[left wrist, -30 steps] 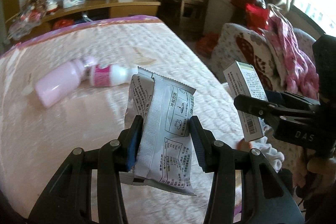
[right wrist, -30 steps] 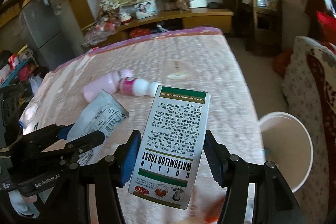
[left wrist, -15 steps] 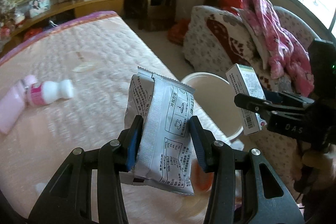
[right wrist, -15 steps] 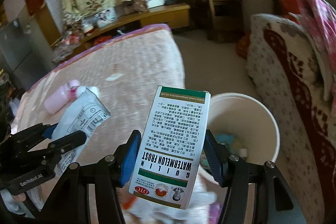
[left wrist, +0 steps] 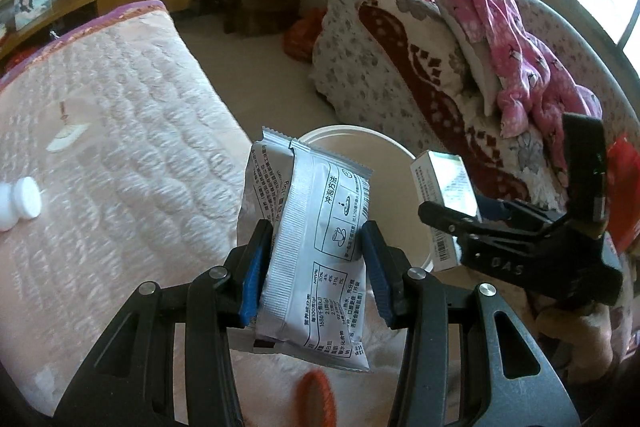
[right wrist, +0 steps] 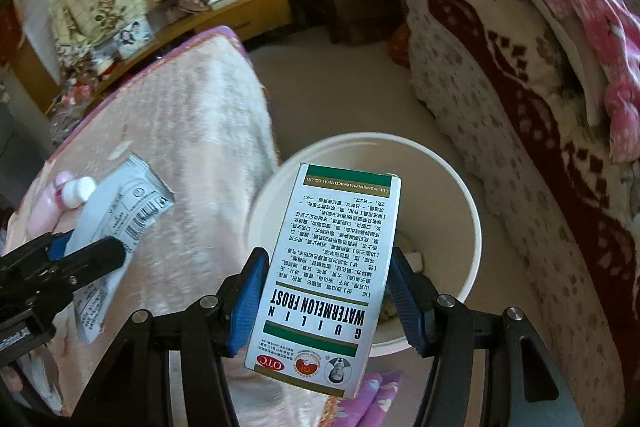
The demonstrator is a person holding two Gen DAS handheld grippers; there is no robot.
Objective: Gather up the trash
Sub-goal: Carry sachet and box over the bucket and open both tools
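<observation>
My left gripper [left wrist: 316, 267] is shut on a silver snack packet [left wrist: 316, 239], held upright at the bed's edge in front of a white trash bucket [left wrist: 396, 187]. My right gripper [right wrist: 326, 291] is shut on a white and green medicine box [right wrist: 332, 267] and holds it over the white trash bucket [right wrist: 464, 195], which has some scraps inside. The right gripper with the box [left wrist: 444, 195] shows at the right of the left wrist view. The left gripper with the packet [right wrist: 116, 223] shows at the left of the right wrist view.
A pink quilted bed [left wrist: 120, 147] lies to the left, with a white-capped bottle [left wrist: 20, 203] and a pink bottle [right wrist: 44, 211] on it. A flowered sofa [left wrist: 420, 67] with pink clothes stands to the right. An orange ring [left wrist: 316, 399] lies below the packet.
Both grippers have swung right, away from the bed's middle toward the bucket. The bucket now lies right behind the box and the packet. The bottles have slid to the left edge.
</observation>
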